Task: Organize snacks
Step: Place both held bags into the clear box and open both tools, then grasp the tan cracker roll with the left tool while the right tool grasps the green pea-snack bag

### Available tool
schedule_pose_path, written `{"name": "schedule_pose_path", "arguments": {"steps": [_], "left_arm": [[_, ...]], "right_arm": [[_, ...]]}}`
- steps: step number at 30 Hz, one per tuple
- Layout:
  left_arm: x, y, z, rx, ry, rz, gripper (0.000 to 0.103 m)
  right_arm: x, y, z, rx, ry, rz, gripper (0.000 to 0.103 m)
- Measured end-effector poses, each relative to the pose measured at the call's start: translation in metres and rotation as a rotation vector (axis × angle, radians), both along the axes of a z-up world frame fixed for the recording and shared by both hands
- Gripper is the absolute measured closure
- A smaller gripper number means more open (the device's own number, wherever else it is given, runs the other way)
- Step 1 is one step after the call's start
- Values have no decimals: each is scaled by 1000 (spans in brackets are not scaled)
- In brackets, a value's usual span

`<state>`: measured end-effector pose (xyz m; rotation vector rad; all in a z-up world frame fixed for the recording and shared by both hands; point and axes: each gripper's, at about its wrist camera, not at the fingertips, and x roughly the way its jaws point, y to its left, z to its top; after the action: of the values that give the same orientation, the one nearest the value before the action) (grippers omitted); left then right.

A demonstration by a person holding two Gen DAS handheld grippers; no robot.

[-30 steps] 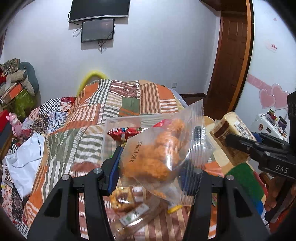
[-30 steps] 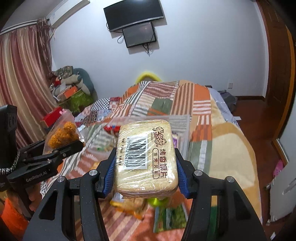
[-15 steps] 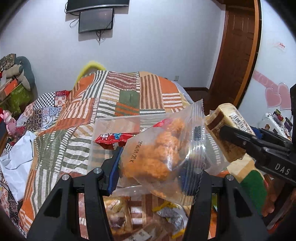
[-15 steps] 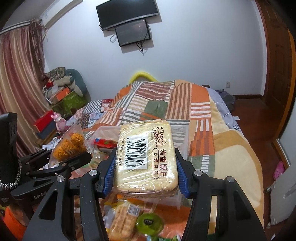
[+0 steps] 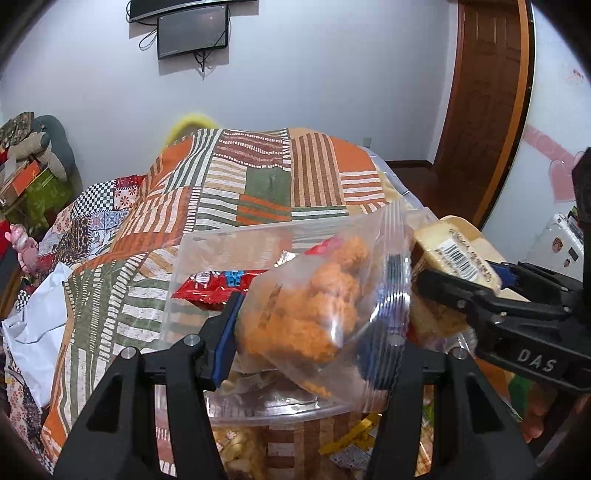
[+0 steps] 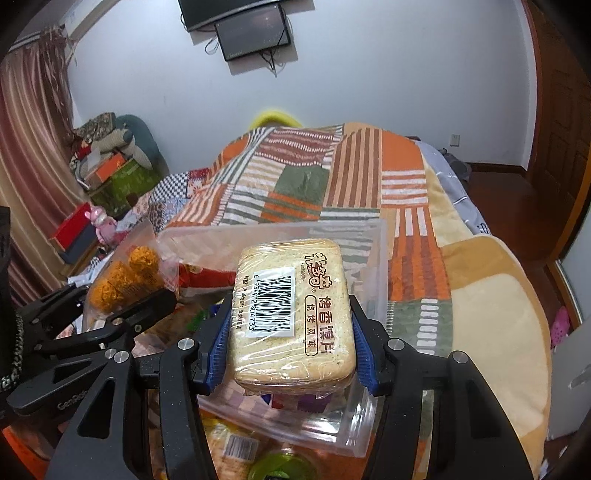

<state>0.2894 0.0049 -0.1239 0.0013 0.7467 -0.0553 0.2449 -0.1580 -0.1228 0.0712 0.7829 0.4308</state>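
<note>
Left gripper is clamped on a clear zip bag of orange fried bits, blue pads pressing both sides, bag held up w/ its zip strip tilted toward the right. Right gripper pinches a wrapped pack of toast slices across its width, barcode label facing up, pack upright btwn the blue pads.

Both hang over a clear plastic bin that sits on a bed w/ a striped patchwork quilt. In the left view the toast pack is just beside the zip bag on its right, approx touching the bag's edge; can't tell for sure. In the right view the left gripper and its bag are at the left, near the bin's left wall.

Inside the bin lies a red snack packet, toward the far left corner, below and behind the bag. More snack packs lie on the quilt in front of the bin, incl. a green round lid and a labelled yellow pack, partly hidden by the gripper arms.

Wall-mounted screens are on the back wall; a wooden door is at right.
</note>
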Motion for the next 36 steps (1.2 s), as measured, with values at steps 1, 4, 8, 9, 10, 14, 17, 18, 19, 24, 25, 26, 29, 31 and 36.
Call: {"name": "schedule_pose_path", "arguments": {"steps": [1, 4, 8, 9, 10, 14, 17, 18, 19, 24, 25, 26, 29, 31, 36], "left_arm": [[0, -2, -1, 4, 0, -2, 49], [2, -7, -5, 21, 11, -17, 45], [1, -3, -7, -8, 32, -21, 39], [2, 0, -7, -29, 41, -20, 34], [1, 3, -8, -45, 50, -20, 31], [-5, 5, -7, -62, 54, -33, 27], [-12, 2, -2, -60, 46, -49, 24], [-15, 2, 0, -59, 41, -49, 22], [-17, 2, 3, -58, 37, -47, 20], [-32, 4, 19, -70, 11, -49, 18], [-36, 4, 22, -70, 7, -47, 17], [-40, 5, 26, -70, 2, -45, 16], [-52, 9, 34, -68, -11, -41, 14], [-60, 10, 38, -66, -14, -43, 14], [-81, 19, 38, -50, 3, -40, 12]], "right_arm": [[0, 0, -1, -6, 6, 1, 51], [1, 2, -4, -16, 17, 10, 51], [0, 2, -3, -30, 23, 19, 50], [0, 2, -3, -28, 29, 23, 50], [-1, 2, -2, -28, 35, 26, 50], [-7, 1, 3, -45, 15, 22, 49], [-11, -4, 8, -34, 7, 29, 47], [-13, -6, 10, -33, 3, 29, 46], [-16, -9, 13, -32, -3, 28, 44], [-26, -17, 21, -29, -20, 19, 42], [-29, -19, 24, -28, -24, 19, 42], [-32, -20, 25, -29, -27, 19, 42], [-42, -24, 30, -32, -40, 19, 35], [-50, -27, 33, -34, -56, 12, 30], [-68, -34, 32, -40, -59, 14, 29]]}}
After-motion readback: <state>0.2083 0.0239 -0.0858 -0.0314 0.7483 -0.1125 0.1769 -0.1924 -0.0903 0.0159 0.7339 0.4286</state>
